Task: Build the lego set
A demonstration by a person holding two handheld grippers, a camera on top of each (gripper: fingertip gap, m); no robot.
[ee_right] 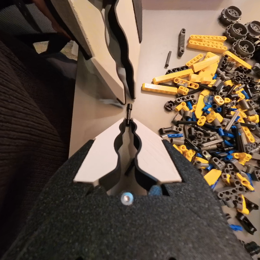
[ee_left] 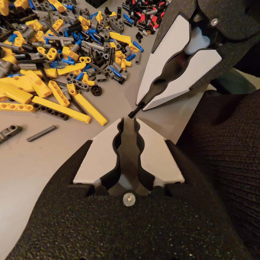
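My right gripper point(ee_right: 128, 119) is shut on a small black connector pin point(ee_right: 129, 112) that sticks out forward from its tips. In the left wrist view the right gripper point(ee_left: 140, 106) comes in from the upper right with the pin point(ee_left: 135, 111) pointing down-left. My left gripper point(ee_left: 128, 119) is open by a narrow gap and empty. Its tips sit just short of the pin's free end, apart from it. In the right wrist view the left gripper point(ee_right: 128, 100) faces mine from above. Both hover over the grey table point(ee_left: 42, 168) near its edge.
A big pile of yellow, grey, blue and black building pieces point(ee_left: 63, 56) lies to the left, and shows at the right in the right wrist view point(ee_right: 211, 119). Red and black pins point(ee_left: 143, 14) lie at the back. Black wheels point(ee_right: 242, 31), a loose grey axle point(ee_left: 41, 133) and dark knitted cloth point(ee_left: 218, 154) are nearby. My two grippers' fingertips are within a few centimetres of each other.
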